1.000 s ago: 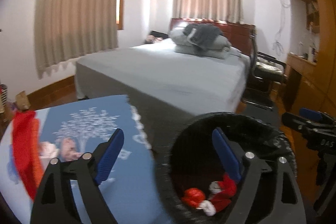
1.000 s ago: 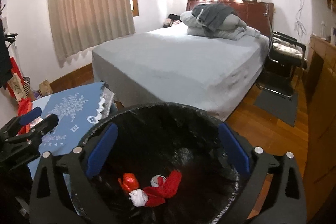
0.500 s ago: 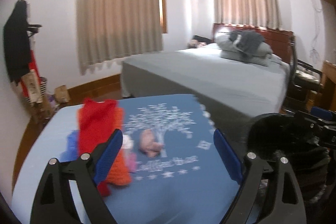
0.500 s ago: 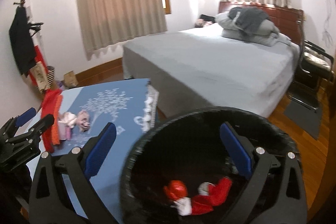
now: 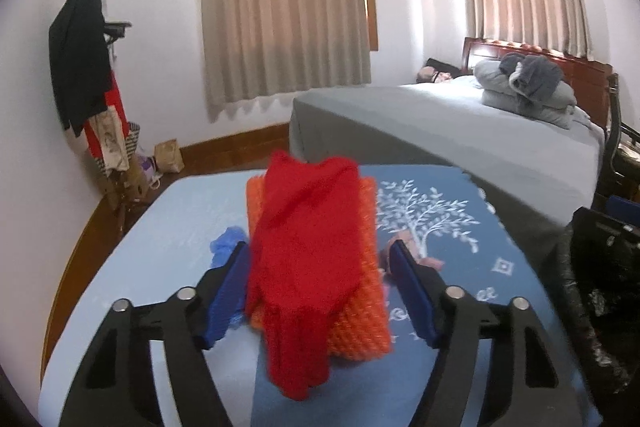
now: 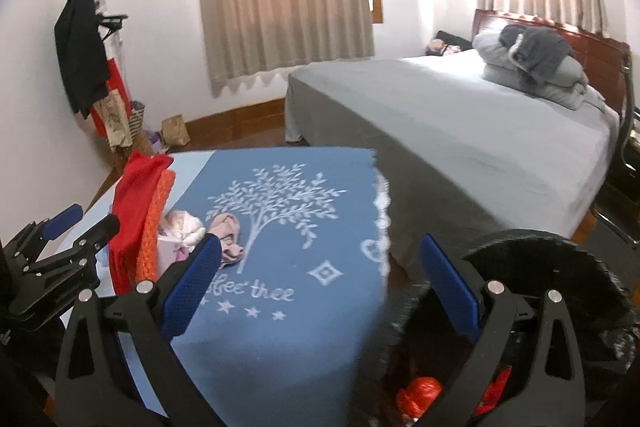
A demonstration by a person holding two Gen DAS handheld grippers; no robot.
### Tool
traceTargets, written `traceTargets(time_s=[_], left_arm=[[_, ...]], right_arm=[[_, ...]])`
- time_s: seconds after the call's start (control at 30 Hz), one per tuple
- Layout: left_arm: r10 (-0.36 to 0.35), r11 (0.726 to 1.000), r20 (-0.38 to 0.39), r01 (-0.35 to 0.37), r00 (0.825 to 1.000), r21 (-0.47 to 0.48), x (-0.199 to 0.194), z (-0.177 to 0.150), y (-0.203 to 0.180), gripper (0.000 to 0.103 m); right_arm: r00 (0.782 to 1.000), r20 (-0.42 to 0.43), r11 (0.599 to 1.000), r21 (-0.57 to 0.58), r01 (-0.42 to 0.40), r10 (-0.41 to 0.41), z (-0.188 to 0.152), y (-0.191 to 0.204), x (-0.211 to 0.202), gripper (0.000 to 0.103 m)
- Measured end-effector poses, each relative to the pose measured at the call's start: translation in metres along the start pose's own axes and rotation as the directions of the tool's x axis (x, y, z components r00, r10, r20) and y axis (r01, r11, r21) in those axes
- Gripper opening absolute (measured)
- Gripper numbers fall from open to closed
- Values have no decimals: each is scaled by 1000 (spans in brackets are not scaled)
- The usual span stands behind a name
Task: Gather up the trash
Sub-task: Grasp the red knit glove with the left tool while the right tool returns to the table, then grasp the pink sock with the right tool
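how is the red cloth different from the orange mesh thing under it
The red cloth is plain red and lies on top, drooping toward the left claw; the orange mesh is bumpy, knobbed netting lying beneath it, showing at its sides. Both sit piled on the blue tablecloth, between the open claw's fingers.

Trash bin (image 6: 540,267): near rim blurred; contents mostly hidden behind right hand-held gripper (image 6: 324,283).
Pink scraps (image 5: 416,255): largely hidden behind red cloth (image 5: 304,259).
Blue scrap (image 5: 226,247): half covered, kind unclear.
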State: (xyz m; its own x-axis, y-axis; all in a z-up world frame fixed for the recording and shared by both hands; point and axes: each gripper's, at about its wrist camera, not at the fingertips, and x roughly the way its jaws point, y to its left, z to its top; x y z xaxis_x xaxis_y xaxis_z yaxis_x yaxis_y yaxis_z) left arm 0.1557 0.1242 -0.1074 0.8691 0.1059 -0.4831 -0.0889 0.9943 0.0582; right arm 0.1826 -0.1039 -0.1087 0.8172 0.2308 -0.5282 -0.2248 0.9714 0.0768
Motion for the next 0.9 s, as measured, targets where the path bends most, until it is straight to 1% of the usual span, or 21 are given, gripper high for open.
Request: traceTargets(time_s=[0.2, 0.27, 0.33, 0.43, 0.5, 0.6, 0.67, 0.73, 0.77, 0.9], left_arm=[[-4, 1000, -42, 4, 999, -20, 19, -10, 10, 59], [-7, 1000, -56, 5, 998, -29, 25, -13, 14, 55], [-6, 999, -65, 4, 998, -36, 30, -14, 16, 49], [-4, 999, -67, 1, 998, -42, 33, -15, 20, 43], [-2, 999, -70, -1, 998, -42, 34, -15, 20, 40], [-2, 999, -68, -1, 998, -48, 33, -14, 20, 38], [-2, 999, -67, -1, 998, -51, 32, -14, 20, 37], [-3, 999, -66, -1, 998, -53, 32, -14, 20, 34], [-3, 999, -67, 0, 998, -53, 33, -13, 20, 34], [-6, 998, -65, 3, 998, -58, 31, -12, 19, 29]], right_arm=[[998, -40, 999, -18, -39, 39, -4, 25, 38, 96], [997, -53, 999, -23, -49, 48, -5, 31, 52, 96], [996, -68, 998, -24, -58, 56, -6, 34, 63, 96], [993, -98, 996, -35, -77, 73, -8, 43, 82, 95], [989, -118, 995, -47, -93, 87, -9, 50, 92, 91], [981, -157, 991, -53, -120, 110, -9, 58, 105, 81], [976, -182, 990, -48, -131, 120, -9, 60, 113, 77], [972, -195, 988, -47, -146, 135, -8, 63, 116, 66], [968, -208, 987, -53, -152, 138, -7, 66, 119, 63], [958, -238, 982, -66, -177, 157, -9, 71, 122, 56]])
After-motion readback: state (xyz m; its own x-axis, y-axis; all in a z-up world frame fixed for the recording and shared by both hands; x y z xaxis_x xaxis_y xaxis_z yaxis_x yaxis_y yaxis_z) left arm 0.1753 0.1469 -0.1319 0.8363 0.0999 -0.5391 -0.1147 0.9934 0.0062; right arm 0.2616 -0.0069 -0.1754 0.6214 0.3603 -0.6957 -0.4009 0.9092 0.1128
